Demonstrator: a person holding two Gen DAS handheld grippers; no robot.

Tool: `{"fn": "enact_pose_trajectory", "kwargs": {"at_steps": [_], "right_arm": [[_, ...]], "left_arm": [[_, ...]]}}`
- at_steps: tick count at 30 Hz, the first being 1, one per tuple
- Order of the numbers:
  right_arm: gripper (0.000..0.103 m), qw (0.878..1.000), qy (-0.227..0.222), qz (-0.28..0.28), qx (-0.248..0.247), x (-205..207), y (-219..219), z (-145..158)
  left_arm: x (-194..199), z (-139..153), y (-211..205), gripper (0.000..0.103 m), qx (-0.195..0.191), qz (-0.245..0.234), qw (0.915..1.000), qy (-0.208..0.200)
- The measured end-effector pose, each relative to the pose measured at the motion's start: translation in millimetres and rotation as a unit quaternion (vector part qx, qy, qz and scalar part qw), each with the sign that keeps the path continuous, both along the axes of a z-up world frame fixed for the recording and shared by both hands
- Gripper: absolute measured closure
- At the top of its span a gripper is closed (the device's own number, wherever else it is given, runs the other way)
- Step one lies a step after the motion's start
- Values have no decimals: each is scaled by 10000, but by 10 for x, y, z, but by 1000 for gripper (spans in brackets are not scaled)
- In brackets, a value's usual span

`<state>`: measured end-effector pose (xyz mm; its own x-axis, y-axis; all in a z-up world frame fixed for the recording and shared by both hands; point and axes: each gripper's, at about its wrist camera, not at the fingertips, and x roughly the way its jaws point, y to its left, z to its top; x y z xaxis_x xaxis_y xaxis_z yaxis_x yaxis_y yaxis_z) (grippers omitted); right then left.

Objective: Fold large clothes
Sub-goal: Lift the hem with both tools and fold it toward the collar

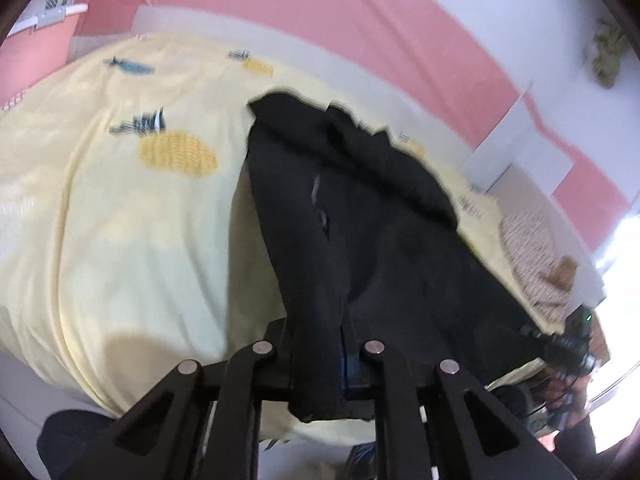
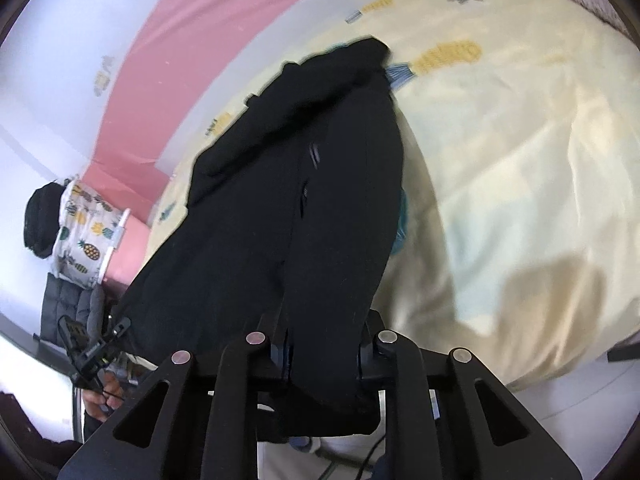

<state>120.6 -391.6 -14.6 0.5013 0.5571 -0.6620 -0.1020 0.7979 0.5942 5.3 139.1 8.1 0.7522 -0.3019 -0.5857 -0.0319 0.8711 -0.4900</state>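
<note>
Black garment [image 1: 360, 216] stretched over the bed [image 1: 120, 220] — left gripper [image 1: 318, 344] and right gripper [image 2: 326, 340] each pinched an end; folding seemed barely begun.

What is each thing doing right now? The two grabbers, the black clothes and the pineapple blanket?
Left gripper: shut on the black garment.
Right gripper: shut on the black garment.
Black garment: near edge lifted in both grippers, far end lying bunched on the bedspread.
Pineapple bedspread: spread over the bed, slightly wrinkled.

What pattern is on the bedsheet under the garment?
Pale yellow bedsheet printed with pineapples, clearest in the left wrist view.
</note>
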Motion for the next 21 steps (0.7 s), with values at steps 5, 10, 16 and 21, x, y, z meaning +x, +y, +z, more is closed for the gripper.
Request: {"fn": "enact_pose_trajectory", "kwargs": {"at_steps": [5, 10, 16, 21], "right_arm": [[83, 9995, -286, -28, 117, -94, -34, 195], [83, 9988, -388, -77, 273, -72, -26, 216], [83, 9951, -817, -178, 525, 186, -103, 535], [83, 9912, -1208, -173, 521, 509, -79, 902]], "left_arm": [[-40, 244, 86, 89, -79, 63, 9994, -337], [-50, 263, 191, 89, -218, 73, 9988, -440], [165, 614, 241, 89, -164, -1, 9959, -886], [487, 1004, 267, 89, -117, -15, 9921, -1251]]}}
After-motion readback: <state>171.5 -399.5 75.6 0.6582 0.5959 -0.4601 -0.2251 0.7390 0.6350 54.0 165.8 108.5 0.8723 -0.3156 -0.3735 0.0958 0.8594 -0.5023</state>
